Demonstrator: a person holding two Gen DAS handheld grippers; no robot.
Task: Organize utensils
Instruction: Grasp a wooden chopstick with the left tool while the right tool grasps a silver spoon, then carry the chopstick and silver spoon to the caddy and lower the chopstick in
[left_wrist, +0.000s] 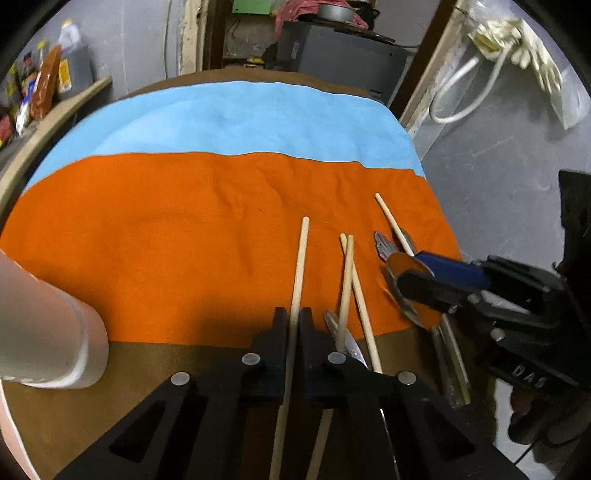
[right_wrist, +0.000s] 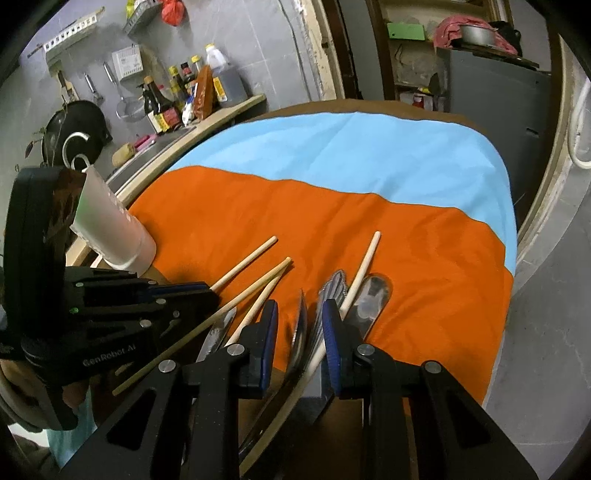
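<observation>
Both grippers tilt steeply down toward the near edge of the worktop (left_wrist: 110, 424), side by side over a scatter of utensils.

The left gripper (left_wrist: 293, 325) has its jaws pressed together on a single chopstick (left_wrist: 300, 273), which runs straight between them and out ahead onto the orange cloth (left_wrist: 166, 240). Just to the right of these jaws lies a crossed pair of chopsticks (left_wrist: 349, 288) over a metal utensil (left_wrist: 349, 339) whose kind I cannot tell.

The right gripper (right_wrist: 301, 314) has its jaws partly spread, blue pads (right_wrist: 330, 332) facing in. Between them lie a spoon (right_wrist: 301, 332) on its edge and a fork (right_wrist: 332, 288); whether the pads press on either cannot be told. A fourth chopstick (right_wrist: 364, 266) passes by the right-hand jaw, beside a flat spoon (right_wrist: 373, 295).

The left wrist view shows the right gripper from the side, over the spoon and fork, plus a pale cup (left_wrist: 48, 332) lying well to the left of the left jaws. The right wrist view shows that cup (right_wrist: 110, 229) beyond the left gripper's body, a hand (right_wrist: 74, 395) beneath it, the blue cloth (right_wrist: 351, 155) farther off, and bottles (right_wrist: 177, 96) on a counter.
</observation>
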